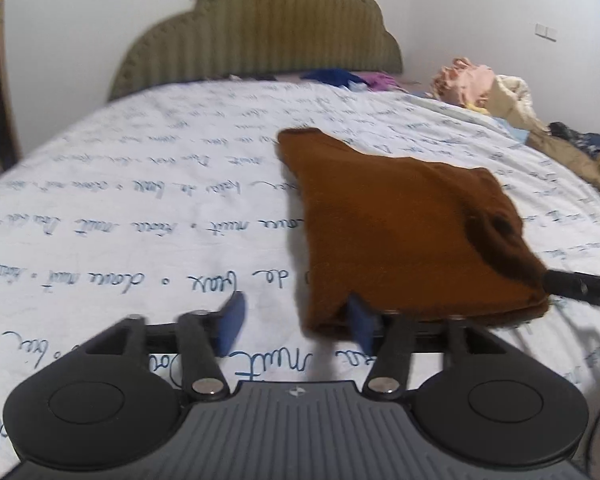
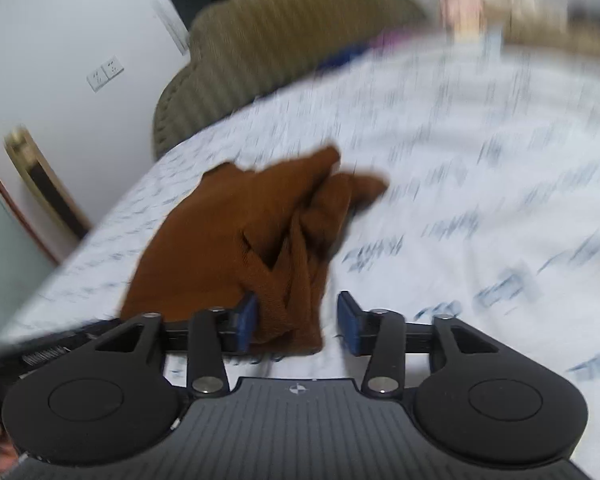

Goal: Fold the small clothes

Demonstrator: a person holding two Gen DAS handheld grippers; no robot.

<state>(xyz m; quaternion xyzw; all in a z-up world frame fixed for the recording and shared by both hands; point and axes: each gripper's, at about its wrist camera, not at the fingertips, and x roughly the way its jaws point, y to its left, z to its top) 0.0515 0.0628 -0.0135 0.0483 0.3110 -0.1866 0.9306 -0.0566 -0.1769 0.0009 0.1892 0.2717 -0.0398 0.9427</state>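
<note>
Left gripper (image 1: 296, 322): jaws spread, nothing clamped; its right pad touches the near edge of the brown garment (image 1: 404, 232). Right gripper (image 2: 298, 322): jaws apart, bunched cloth lying between them, not pinched. Garment lies on the script-printed bedsheet (image 1: 140, 200), mid-bed. Right view blurred.

Rust-brown garment (image 1: 404, 220) on a white bedsheet (image 1: 140, 184) patterned with blue handwritten script. Headboard (image 1: 260, 28): olive green, vertically ribbed. Grippers black, with blue fingertips (image 1: 232, 324).
</note>
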